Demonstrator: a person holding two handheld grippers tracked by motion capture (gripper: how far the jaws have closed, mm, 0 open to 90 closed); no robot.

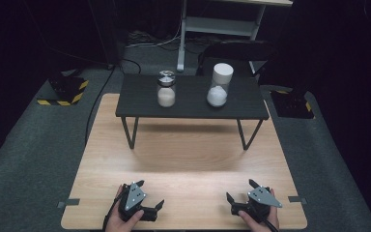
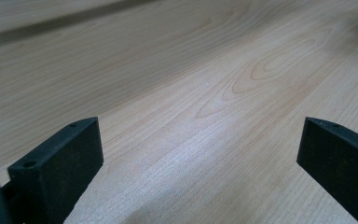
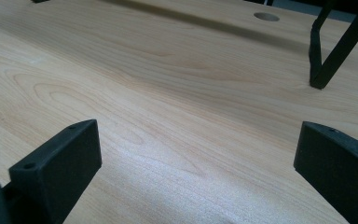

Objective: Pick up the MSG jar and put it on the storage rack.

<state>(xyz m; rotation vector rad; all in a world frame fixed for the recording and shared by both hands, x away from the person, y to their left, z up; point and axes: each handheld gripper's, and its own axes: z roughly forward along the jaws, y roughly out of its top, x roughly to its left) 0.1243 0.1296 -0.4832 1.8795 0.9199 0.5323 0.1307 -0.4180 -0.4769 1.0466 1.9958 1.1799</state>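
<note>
Low on the light wooden table (image 1: 183,159) sit both hand-held grippers, near its front edge. My left gripper (image 1: 150,193) is open, and in the left gripper view its jaws (image 2: 200,135) stand wide apart over bare wood. My right gripper (image 1: 240,190) is open too, with nothing but tabletop between its jaws (image 3: 196,135). Farther back stands a small black raised shelf (image 1: 193,108). It carries a short glass jar with a metal lid (image 1: 166,89) and a taller jar with a white lid (image 1: 220,85), both holding white powder.
One black leg of the shelf (image 3: 328,51) rises ahead of the right gripper, beside a round hole (image 3: 266,17) in the tabletop. Yellow-and-black striped blocks (image 1: 65,89) (image 1: 292,102) lie on the carpet at both sides. A black chair (image 1: 236,50) and a white desk frame (image 1: 222,24) stand behind.
</note>
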